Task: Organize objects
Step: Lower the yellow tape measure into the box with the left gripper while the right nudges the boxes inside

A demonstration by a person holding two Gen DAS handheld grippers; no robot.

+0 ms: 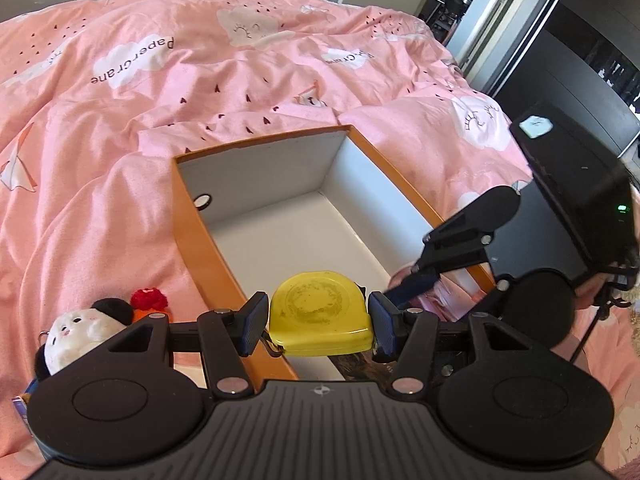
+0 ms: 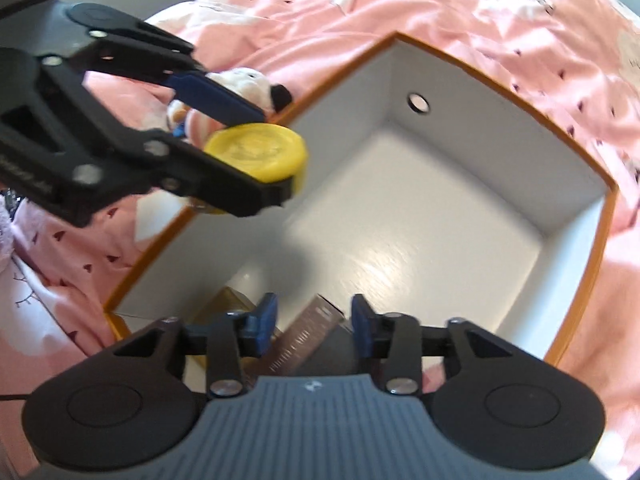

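My left gripper [image 1: 318, 320] is shut on a yellow tape measure [image 1: 320, 312] and holds it over the near-left rim of an orange box with a white inside [image 1: 192, 220]. In the right wrist view the left gripper [image 2: 268, 152] and the tape measure [image 2: 256, 152] hang over the box's [image 2: 600, 260] left wall. My right gripper [image 2: 314, 312] stands open just above a brown-pink carton [image 2: 304, 336] that lies on the box floor; its pads do not touch the carton. An amber item [image 2: 224, 304] lies beside the carton.
A white and black plush toy [image 1: 80, 332] and a red pom-pom piece [image 1: 149, 299] lie on the pink duvet [image 1: 200, 100] left of the box. The plush toy [image 2: 248, 80] shows behind the left gripper. A dark doorway lies far right.
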